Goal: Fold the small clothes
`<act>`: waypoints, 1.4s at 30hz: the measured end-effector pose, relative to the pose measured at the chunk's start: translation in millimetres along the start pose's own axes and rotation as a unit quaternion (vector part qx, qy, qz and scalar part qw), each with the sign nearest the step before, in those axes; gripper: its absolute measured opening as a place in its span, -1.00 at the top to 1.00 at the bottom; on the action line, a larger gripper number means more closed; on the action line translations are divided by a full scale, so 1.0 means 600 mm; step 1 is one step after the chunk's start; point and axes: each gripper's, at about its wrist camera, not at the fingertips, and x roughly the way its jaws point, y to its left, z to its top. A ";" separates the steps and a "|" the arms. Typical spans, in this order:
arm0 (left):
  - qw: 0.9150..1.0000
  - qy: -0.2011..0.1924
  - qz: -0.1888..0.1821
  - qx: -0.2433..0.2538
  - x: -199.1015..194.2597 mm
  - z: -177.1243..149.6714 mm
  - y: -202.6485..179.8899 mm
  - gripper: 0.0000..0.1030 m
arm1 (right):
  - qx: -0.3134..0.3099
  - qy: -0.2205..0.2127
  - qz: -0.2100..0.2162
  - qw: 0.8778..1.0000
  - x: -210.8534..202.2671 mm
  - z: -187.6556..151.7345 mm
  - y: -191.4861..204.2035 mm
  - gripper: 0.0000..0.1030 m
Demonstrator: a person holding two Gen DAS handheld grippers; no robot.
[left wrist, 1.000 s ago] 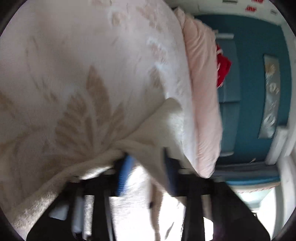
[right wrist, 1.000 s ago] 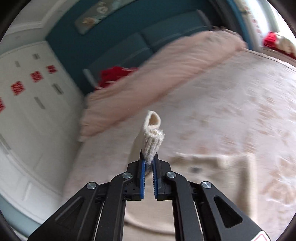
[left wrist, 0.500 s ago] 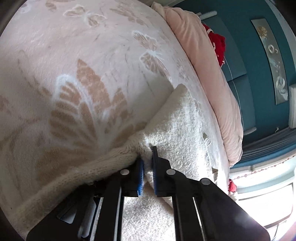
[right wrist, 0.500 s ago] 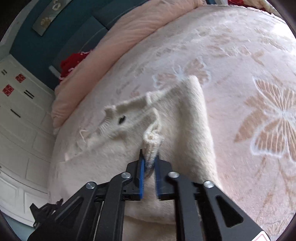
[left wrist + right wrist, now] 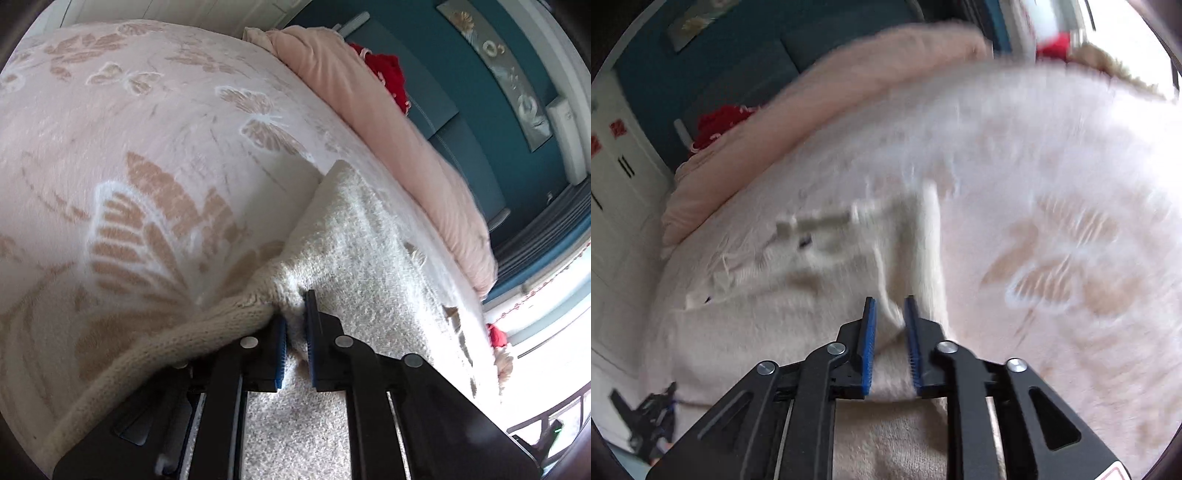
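While the left gripper (image 5: 294,334) stays clenched on the sweater's (image 5: 354,236) knit edge, the right gripper (image 5: 890,332) is opening, sweater (image 5: 798,295) fabric loose between its pads. It lies spread on the blanket (image 5: 155,140); nothing serves as a container.

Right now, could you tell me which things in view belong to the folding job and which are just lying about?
Part of the job:
- cream knitted garment, spread on the bed
- left tongs, shut on its edge
- right tongs, opening, garment fabric between them

Just lying about:
- floral blanket underneath
- pink duvet
- red cloth by the headboard
- wall picture
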 end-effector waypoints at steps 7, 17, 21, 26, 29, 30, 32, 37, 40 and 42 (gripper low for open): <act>1.000 -0.018 -0.013 0.008 -0.002 -0.008 -0.001 0.81 | -0.107 0.111 0.228 0.961 0.073 0.004 0.275 0.68; 0.999 -0.032 -0.022 0.019 0.006 -0.016 0.002 0.80 | -0.191 0.192 0.181 0.945 0.317 -0.066 0.553 1.00; 0.999 -0.035 -0.024 0.021 0.008 -0.017 0.000 0.80 | -0.138 0.192 0.209 0.949 0.286 -0.051 0.541 0.99; 0.999 -0.036 -0.023 0.022 0.009 -0.017 -0.001 0.80 | -0.124 0.119 0.168 0.971 0.161 -0.053 0.347 0.98; 0.999 -0.035 -0.019 0.024 0.009 -0.017 -0.002 0.80 | -0.035 0.114 0.102 0.988 0.132 -0.032 0.141 1.00; 0.999 -0.035 -0.019 0.025 0.010 -0.018 -0.003 0.80 | -0.012 0.108 0.086 0.990 0.124 -0.033 0.083 1.00; 0.999 -0.034 -0.014 0.028 0.012 -0.018 -0.004 0.80 | 0.033 0.093 0.073 0.992 0.095 -0.020 -0.009 1.00; 0.999 -0.033 -0.009 0.031 0.015 -0.017 -0.006 0.80 | 0.013 0.061 0.099 0.993 0.045 0.024 0.009 0.81; 0.999 -0.034 -0.009 0.031 0.016 -0.017 -0.007 0.80 | -0.033 0.093 0.066 0.993 0.109 0.028 0.036 1.00; 0.999 -0.034 -0.010 0.031 0.015 -0.017 -0.008 0.80 | -0.003 0.105 0.049 0.993 0.146 0.038 0.008 1.00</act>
